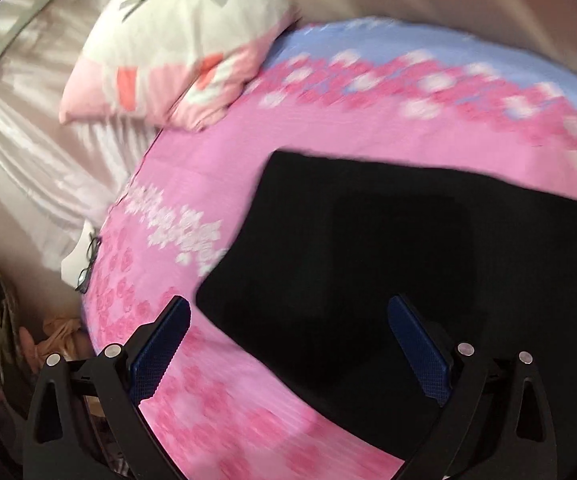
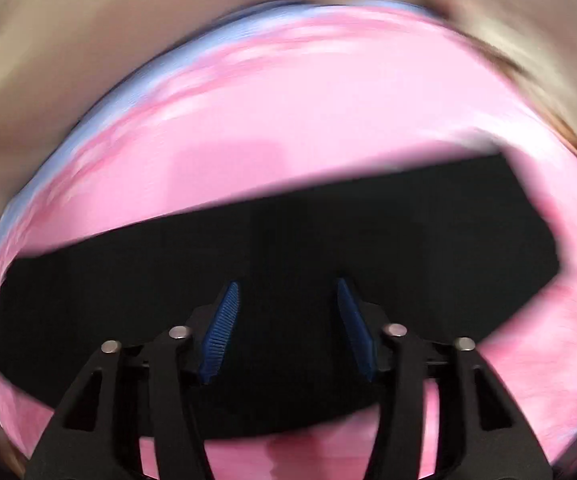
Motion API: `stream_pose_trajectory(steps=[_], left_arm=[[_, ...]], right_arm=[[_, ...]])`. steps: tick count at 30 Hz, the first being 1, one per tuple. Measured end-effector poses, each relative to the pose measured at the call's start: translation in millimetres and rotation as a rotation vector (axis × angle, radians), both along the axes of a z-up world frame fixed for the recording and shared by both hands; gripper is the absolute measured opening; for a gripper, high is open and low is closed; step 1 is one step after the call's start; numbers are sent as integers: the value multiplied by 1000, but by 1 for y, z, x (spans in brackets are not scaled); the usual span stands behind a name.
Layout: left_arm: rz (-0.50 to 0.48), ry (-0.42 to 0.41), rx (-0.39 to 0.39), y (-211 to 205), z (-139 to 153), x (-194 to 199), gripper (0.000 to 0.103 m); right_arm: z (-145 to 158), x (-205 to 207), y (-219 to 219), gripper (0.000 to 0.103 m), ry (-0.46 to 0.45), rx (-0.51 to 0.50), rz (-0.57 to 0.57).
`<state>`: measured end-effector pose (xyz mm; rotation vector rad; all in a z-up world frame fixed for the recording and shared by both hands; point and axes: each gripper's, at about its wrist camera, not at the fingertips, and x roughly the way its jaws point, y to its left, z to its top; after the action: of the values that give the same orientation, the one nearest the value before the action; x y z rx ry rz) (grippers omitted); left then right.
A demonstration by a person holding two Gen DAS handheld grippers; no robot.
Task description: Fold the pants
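Note:
Black pants [image 1: 388, 248] lie flat on a pink flowered bedsheet [image 1: 208, 184]. In the left wrist view my left gripper [image 1: 288, 308] is open and empty, above the pants' near left edge; its left finger is over the sheet, its right finger over the black cloth. In the right wrist view the pants [image 2: 288, 240] stretch across the frame on the pink sheet [image 2: 288, 120]. My right gripper [image 2: 288, 292] is open and empty, above the middle of the pants. Both views are blurred by motion.
A pink and white pillow [image 1: 176, 40] lies at the head of the bed. Glasses [image 1: 88, 260] rest at the bed's left edge. Pale satin fabric [image 1: 40, 140] hangs on the left. The sheet has a blue band [image 1: 368, 40] at its far side.

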<state>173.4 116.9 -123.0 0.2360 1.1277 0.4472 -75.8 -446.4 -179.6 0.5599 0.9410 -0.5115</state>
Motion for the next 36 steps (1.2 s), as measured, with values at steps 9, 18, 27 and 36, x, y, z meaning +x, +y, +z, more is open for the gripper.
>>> stream_pose_trajectory(steps=[9, 18, 27, 36], left_arm=[[-411, 61, -70, -207, 7, -39, 98], [-711, 94, -33, -337, 1, -81, 98], [-727, 130, -20, -359, -8, -95, 98], [-661, 143, -24, -344, -11, -88, 98]], right_arm=[[25, -57, -111, 43, -16, -71, -59], [15, -18, -80, 23, 146, -244, 239], [9, 20, -64, 22, 228, -307, 440], [14, 22, -67, 7, 315, -418, 462]])
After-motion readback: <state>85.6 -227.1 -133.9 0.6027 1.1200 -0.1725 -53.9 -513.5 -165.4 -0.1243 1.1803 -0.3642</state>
